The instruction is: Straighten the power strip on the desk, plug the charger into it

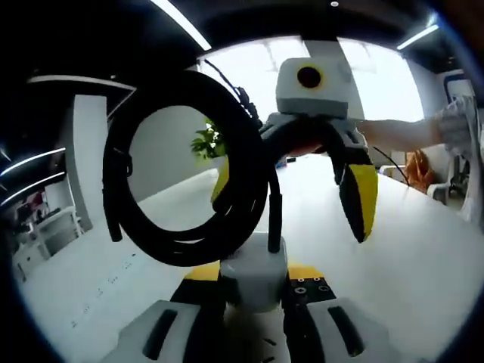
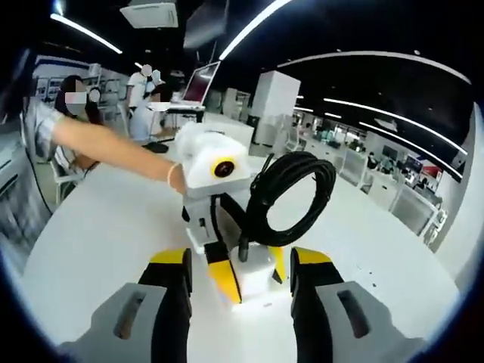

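Holding the charger (image 1: 253,272) by its white body, the left hand-held gripper (image 1: 253,283) lifts it above the counter (image 1: 423,265), cable (image 1: 189,181) coiled. Right hand-held gripper (image 2: 238,276) hangs wide open just before it. No strip seen; plugging looks undone.

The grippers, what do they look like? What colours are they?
The right gripper has a white box on top, a dark body and black jaws faced with yellow pads. The left gripper has grey jaw bases with dark slots, then black jaws with yellow tips. A person's arm wears a rolled-up sleeve.
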`<state>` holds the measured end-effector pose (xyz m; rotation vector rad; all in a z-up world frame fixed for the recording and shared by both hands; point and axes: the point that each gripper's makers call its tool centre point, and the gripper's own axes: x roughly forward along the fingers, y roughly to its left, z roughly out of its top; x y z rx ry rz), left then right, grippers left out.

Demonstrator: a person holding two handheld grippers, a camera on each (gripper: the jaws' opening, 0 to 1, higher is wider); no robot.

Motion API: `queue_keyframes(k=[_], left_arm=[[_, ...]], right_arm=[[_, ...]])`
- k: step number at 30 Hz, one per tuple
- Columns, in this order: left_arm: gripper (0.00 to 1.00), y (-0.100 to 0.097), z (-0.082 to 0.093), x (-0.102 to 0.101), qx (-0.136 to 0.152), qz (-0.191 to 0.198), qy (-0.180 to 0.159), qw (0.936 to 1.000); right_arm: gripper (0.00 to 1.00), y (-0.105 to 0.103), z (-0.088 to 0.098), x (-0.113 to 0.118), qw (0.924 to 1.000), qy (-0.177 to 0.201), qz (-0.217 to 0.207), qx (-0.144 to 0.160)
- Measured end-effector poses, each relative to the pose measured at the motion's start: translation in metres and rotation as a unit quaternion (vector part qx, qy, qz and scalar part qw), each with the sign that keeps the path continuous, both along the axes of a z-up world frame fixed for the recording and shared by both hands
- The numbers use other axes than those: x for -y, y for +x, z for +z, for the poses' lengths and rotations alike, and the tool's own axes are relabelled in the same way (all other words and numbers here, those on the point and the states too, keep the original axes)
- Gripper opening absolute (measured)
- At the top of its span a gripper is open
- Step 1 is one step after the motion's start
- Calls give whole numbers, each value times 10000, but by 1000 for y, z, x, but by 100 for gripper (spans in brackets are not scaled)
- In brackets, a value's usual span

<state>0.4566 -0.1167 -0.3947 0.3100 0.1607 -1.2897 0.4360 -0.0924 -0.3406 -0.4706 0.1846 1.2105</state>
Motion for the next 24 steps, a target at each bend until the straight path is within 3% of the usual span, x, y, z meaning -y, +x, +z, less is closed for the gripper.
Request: queue_keyframes(k=[10, 24], left_arm=[[27, -1, 0, -1, -17, -16, -4, 10000], [27, -1, 0, -1, -46, -34, -21, 10000]], right_arm=[[34, 13, -11, -5, 9997, -239, 40, -101], [26, 11, -17, -10, 9987, -469, 191, -39]])
